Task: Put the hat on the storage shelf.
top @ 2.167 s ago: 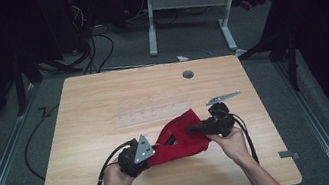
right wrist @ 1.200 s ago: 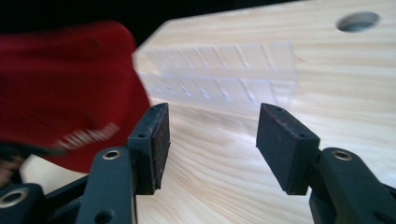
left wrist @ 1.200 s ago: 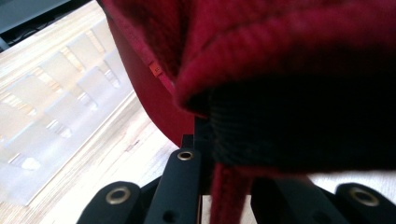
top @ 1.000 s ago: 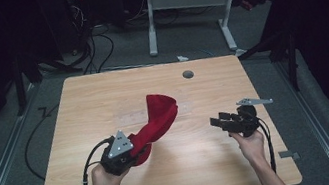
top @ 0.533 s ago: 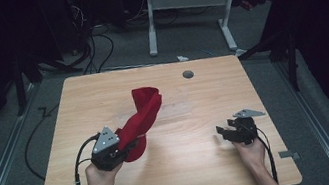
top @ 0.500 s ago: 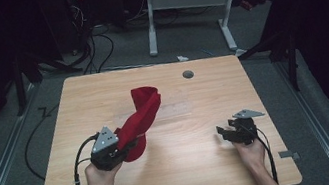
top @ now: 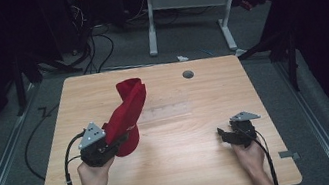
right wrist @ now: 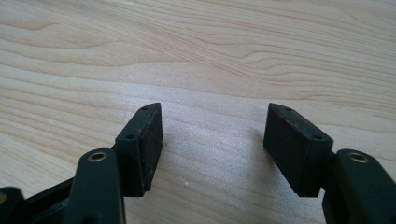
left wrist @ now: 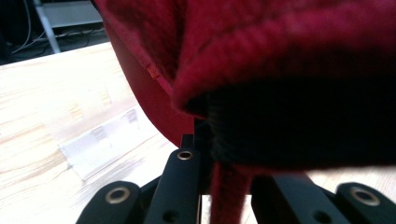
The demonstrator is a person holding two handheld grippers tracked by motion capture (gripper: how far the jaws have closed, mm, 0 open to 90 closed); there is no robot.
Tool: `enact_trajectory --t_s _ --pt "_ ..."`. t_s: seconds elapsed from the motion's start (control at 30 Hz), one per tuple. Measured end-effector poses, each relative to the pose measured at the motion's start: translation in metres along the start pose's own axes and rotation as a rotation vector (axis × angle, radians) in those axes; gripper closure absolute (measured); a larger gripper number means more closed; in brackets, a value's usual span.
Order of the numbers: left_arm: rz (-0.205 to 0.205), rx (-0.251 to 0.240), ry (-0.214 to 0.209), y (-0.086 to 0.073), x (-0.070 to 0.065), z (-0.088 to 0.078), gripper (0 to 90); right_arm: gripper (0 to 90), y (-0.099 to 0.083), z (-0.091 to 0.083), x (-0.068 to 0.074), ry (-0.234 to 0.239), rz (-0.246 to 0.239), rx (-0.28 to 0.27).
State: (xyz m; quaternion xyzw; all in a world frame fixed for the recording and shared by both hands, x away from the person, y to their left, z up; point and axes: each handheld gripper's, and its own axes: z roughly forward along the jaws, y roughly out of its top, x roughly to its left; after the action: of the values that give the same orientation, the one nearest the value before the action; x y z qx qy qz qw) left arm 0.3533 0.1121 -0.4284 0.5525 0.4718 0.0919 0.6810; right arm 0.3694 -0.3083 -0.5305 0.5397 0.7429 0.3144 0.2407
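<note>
While left tool [top: 110, 144] stays unseen at tips under cloth, its jaws sit pinched on red cloth [top: 128, 114], fold clamped between them near front-left of desk [top: 190, 169]. Right tool [top: 228, 135] empty, jaws spread wide, low over bare wood, well apart from cloth. Cloth rises twisted from grip toward desk centre. Likely step: spreading cloth. Advice: keep pinch firm, bring right tool to free edge, grip single layer. Farther: clear plastic sheet [top: 166, 112], grey round cap [top: 188, 74].
</note>
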Motion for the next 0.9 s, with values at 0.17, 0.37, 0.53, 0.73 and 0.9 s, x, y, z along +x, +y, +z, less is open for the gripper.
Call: enact_trajectory --t_s 0.17,0.37,0.53,0.73,0.9 --pt "-0.036 -0.038 0.014 0.008 0.005 -0.004 83.8 37.7 0.0 0.0 0.0 0.001 0.0 0.001" --pt "-0.067 -0.081 0.032 0.023 0.013 -0.005 83.8 37.7 0.0 0.0 0.0 0.001 -0.001 0.0" --pt "-0.073 -0.112 0.054 0.034 0.017 -0.002 83.8 37.4 0.0 0.0 0.0 0.002 -0.001 0.0" --pt "-0.067 -0.13 0.081 0.041 0.024 0.006 83.8 37.1 0.0 0.0 0.0 0.003 -0.003 0.0" --pt "-0.066 -0.154 0.106 0.048 0.031 0.012 83.8 36.9 0.0 0.0 0.001 0.004 0.0 0.001"
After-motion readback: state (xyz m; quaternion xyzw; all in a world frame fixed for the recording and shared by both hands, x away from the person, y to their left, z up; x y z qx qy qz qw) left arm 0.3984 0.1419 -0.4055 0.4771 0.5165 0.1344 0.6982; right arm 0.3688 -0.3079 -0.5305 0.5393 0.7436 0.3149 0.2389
